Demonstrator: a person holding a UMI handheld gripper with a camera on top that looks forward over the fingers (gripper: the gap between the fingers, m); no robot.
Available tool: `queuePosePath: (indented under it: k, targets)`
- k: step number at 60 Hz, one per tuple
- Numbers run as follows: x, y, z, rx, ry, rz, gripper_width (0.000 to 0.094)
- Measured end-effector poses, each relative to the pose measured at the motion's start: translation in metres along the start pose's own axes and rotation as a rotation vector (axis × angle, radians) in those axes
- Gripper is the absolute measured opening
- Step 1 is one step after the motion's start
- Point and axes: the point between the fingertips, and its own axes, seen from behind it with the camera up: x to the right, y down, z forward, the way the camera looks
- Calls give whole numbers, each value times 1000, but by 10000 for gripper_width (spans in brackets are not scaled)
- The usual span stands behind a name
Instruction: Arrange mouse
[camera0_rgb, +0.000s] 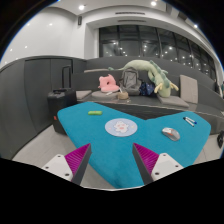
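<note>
A teal mat (110, 140) lies on a grey table. A small grey mouse (171, 132) sits on the mat, ahead of the fingers and to their right. A white round mark (120, 127) is in the mat's middle. A small green item (95, 112) lies at the mat's far left side. A dark small item (190, 122) lies near the mat's far right end. My gripper (112, 160) is open and empty, held above the mat's near edge, its pink pads (148, 156) wide apart.
Behind the table stand a grey partition (45, 75), a black suitcase (60, 100), a pink plush (108, 84), a long plush toy (150, 72) and boxes (188, 88). Dark windows are at the back.
</note>
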Motion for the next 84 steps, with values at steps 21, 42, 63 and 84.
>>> queuePosePath:
  k: [21, 42, 63, 84]
  targets:
    - [137, 29, -4, -25, 188, 18, 848]
    - [282, 49, 13, -16, 362, 6, 849]
    - [343, 53, 127, -57, 387, 72, 844]
    - [382, 47, 217, -171, 408, 133, 857]
